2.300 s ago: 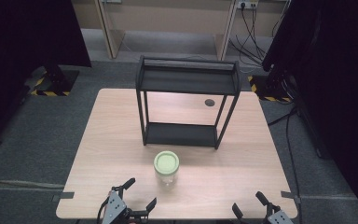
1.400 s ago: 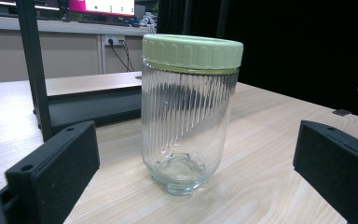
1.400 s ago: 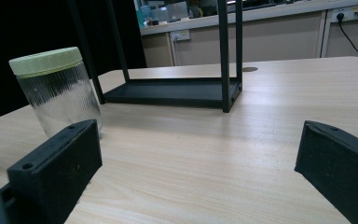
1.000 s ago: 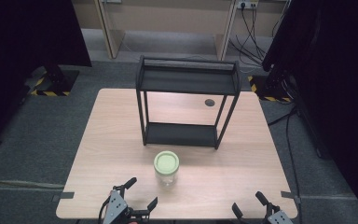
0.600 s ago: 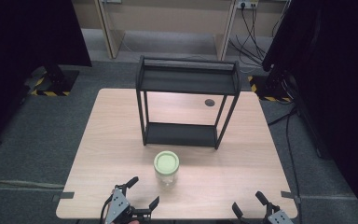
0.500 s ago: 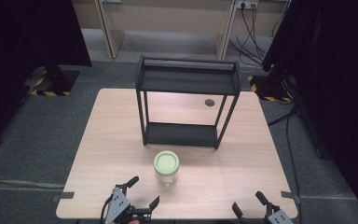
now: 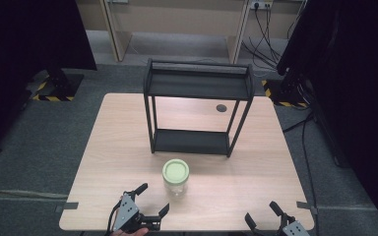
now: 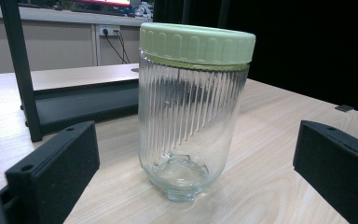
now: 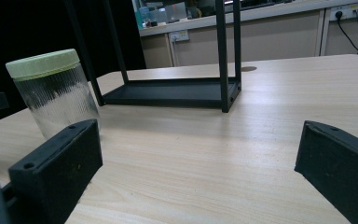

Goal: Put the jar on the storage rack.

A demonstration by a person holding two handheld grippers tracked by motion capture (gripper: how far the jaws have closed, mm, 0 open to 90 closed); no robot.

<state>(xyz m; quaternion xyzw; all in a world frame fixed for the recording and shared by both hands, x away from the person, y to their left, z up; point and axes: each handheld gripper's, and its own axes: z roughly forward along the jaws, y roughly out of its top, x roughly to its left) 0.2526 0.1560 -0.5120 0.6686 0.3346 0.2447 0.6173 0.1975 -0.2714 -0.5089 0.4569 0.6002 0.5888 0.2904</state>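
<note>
A ribbed clear glass jar with a pale green screw lid stands upright on the wooden table, in front of a black two-tier metal shelf. My left gripper is open near the table's front edge, pointed at the jar, which stands just beyond its jaws and apart from them. My right gripper is open at the front right corner, with bare table between its jaws and the jar off to its left.
The shelf's lower tray rests on the table behind the jar. A round cable hole sits in the tabletop behind the shelf. Dark screens stand on the grey floor at both sides, and cables run at the right.
My left gripper has crept slightly forward and right toward the jar. The jar, the shelf and my right gripper have hardly moved.
</note>
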